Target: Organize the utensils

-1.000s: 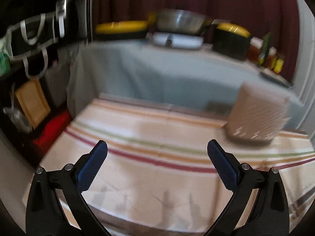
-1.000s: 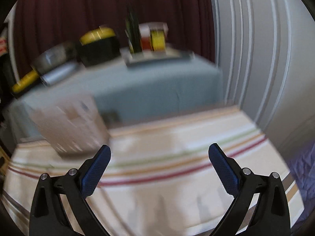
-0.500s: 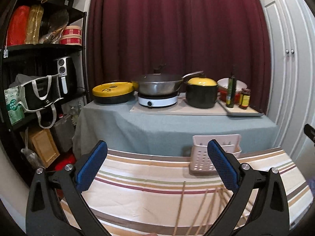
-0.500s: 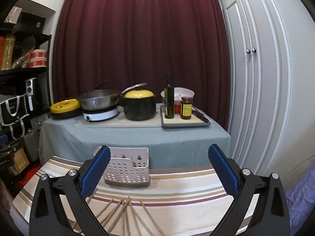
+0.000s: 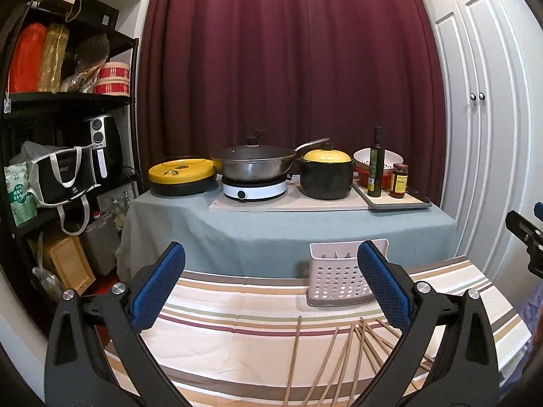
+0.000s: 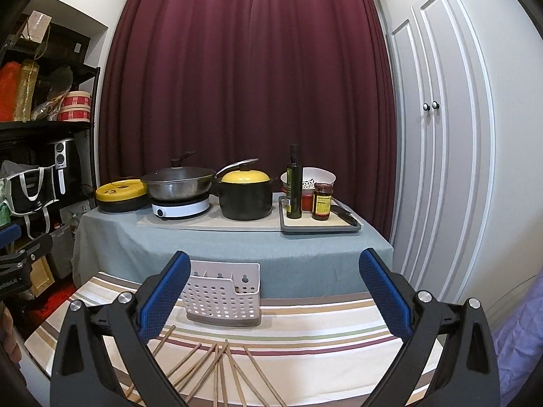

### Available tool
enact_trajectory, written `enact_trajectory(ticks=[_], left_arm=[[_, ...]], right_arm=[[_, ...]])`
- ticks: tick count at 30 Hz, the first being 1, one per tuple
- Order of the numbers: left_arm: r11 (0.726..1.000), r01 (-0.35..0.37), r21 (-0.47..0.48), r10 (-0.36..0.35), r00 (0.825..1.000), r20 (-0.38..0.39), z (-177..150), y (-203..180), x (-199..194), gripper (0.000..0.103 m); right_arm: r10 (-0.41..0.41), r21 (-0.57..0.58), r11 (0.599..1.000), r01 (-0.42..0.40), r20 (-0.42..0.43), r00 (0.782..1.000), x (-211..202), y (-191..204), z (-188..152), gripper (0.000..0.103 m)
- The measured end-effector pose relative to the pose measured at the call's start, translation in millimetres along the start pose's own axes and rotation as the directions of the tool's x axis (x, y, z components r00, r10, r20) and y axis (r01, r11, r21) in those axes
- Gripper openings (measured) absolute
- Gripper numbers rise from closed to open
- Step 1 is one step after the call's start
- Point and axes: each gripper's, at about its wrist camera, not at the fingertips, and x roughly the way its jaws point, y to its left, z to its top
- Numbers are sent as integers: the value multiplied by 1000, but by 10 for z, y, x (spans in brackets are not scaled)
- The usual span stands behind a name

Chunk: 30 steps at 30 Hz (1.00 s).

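Observation:
Several wooden chopsticks [image 5: 342, 359] [image 6: 217, 369] lie fanned out on the striped tablecloth [image 5: 237, 318] [image 6: 322, 325], near its front. Behind them a white perforated utensil holder [image 5: 334, 279] [image 6: 224, 293] stands upright at the cloth's far edge. My left gripper [image 5: 271, 288] is open and held above the cloth, left of the chopsticks. My right gripper [image 6: 275, 298] is open too, with nothing between its blue pads, above the chopsticks and right of the holder. Part of the right gripper [image 5: 526, 234] shows at the left view's right edge.
Behind stands a grey-clothed table [image 5: 288, 230] with a yellow-lidded pan [image 5: 183, 174], a wok on a hob [image 5: 254, 166], a black pot [image 5: 325, 176], an oil bottle [image 6: 293, 190] and a jar [image 6: 321, 201]. Black shelves [image 5: 64, 142] at left, white cupboard doors [image 6: 437, 156] at right.
Both cameras have tilted up and pulled back from the cloth; the views went from blurred to sharp. The chopsticks came into view. Both grippers stayed open.

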Motion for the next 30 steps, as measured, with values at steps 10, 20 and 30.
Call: enact_trajectory(ticks=[10,20,30], left_arm=[[1000,11,4,-11,1000,4,11,6,-46,99],[998,53,-31,-53,999,-4,14,64,-64,99],[998,65,-25,-64,998,18,69,65,-187,99]], right_arm=[[9,-21,1000,-9,-4,1000,-50,64,-18,97],[19,-18,1000,-19,27,999,-138,84,26,97],[33,-23,999,-32,42,999,-213,118,50,97]])
